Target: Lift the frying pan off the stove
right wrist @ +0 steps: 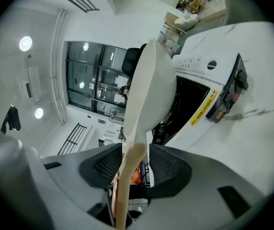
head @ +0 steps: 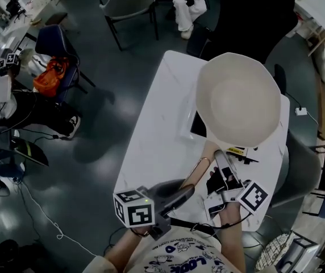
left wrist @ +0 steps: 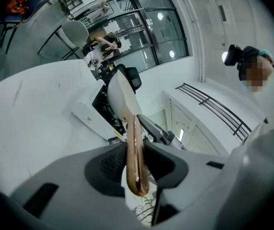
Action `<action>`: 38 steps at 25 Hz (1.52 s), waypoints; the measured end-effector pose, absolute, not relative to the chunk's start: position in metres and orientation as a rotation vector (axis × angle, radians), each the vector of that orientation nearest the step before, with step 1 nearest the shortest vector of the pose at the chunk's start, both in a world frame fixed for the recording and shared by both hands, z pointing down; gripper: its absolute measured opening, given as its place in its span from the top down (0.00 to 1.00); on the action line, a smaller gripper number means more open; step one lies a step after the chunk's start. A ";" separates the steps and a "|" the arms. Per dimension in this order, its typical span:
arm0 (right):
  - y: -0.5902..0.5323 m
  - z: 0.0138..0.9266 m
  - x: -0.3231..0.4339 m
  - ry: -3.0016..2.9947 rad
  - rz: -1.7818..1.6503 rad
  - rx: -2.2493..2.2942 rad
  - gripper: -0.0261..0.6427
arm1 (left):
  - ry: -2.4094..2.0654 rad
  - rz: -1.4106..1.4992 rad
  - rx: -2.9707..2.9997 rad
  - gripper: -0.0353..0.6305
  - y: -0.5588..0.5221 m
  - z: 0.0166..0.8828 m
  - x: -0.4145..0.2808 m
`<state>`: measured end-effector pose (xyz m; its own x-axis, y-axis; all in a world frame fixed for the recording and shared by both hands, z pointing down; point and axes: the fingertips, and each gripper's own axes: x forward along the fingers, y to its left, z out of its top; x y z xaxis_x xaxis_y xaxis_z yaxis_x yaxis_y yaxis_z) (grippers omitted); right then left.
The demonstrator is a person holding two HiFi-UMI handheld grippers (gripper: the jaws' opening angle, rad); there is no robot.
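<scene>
Floor [head: 94, 169] dark grey and glossy, a thin cable [head: 48, 219] trailing over it. White table [head: 157, 141] at centre. Beyond it a grey chair [head: 129, 5]. To the left a blue chair [head: 54, 41] with an orange bag [head: 51, 75] against it. Far side: dark-framed glass wall [right wrist: 94, 80] and a dark railing [left wrist: 213, 109] — round ceiling lights [right wrist: 26, 43] on, walls white.

White table [head: 157, 135] w/ grey chair [head: 127, 4] & orange bag [head: 51, 75] nearby.
</scene>
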<state>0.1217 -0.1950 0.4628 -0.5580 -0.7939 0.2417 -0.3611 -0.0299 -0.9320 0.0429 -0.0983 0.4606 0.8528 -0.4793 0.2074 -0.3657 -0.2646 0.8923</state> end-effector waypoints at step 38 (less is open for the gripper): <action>-0.248 0.473 0.092 1.888 -1.752 -1.066 0.69 | -0.639 -0.090 1.882 0.76 -0.106 0.457 0.041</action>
